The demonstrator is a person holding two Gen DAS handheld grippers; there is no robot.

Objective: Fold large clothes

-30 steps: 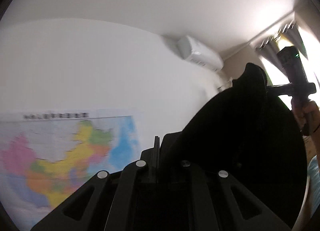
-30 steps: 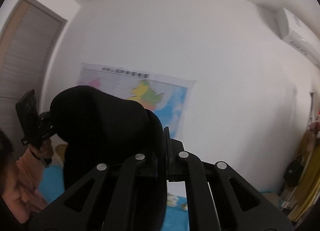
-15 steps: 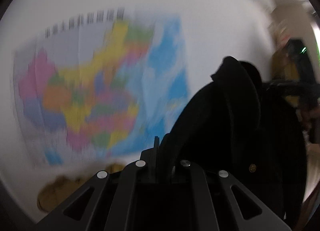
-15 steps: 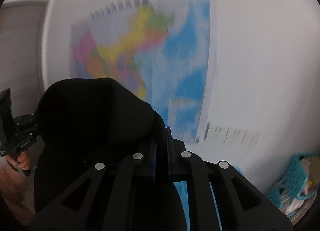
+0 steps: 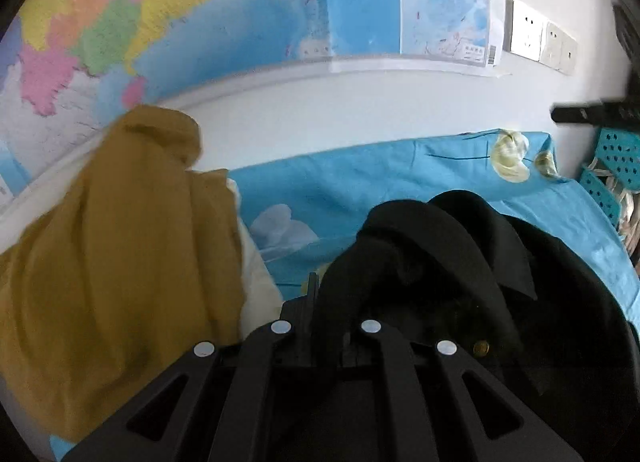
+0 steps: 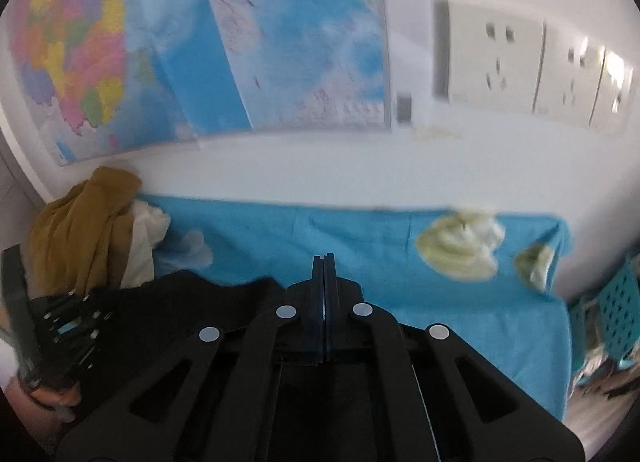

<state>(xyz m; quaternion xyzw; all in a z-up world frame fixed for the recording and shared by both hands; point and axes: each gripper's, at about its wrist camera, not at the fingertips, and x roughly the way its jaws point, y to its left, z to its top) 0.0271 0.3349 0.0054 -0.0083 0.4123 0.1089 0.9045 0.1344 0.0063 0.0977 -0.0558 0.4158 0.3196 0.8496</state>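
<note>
A black garment [image 5: 460,262] with a collar and a brass button hangs from my left gripper [image 5: 314,290], which is shut on its edge; the cloth bunches over the right finger. It hangs low over a blue bed sheet [image 5: 360,182]. In the right wrist view the same black garment [image 6: 192,302] stretches left from my right gripper [image 6: 324,262], whose fingers are pressed together on its edge. The pinched cloth itself is hidden under the fingers. The left gripper's body [image 6: 60,326] and the hand holding it show at the far left.
A mustard garment [image 5: 120,254] lies heaped over white cloth [image 5: 256,270] at the sheet's left end by the wall. A map [image 5: 200,22] and wall sockets [image 5: 528,30] are behind the bed. A teal basket [image 5: 616,166] stands off the right end.
Both grippers have swung down from pointing at the upper wall to pointing at the bed. The black garment has come down with them over the blue sheet.
</note>
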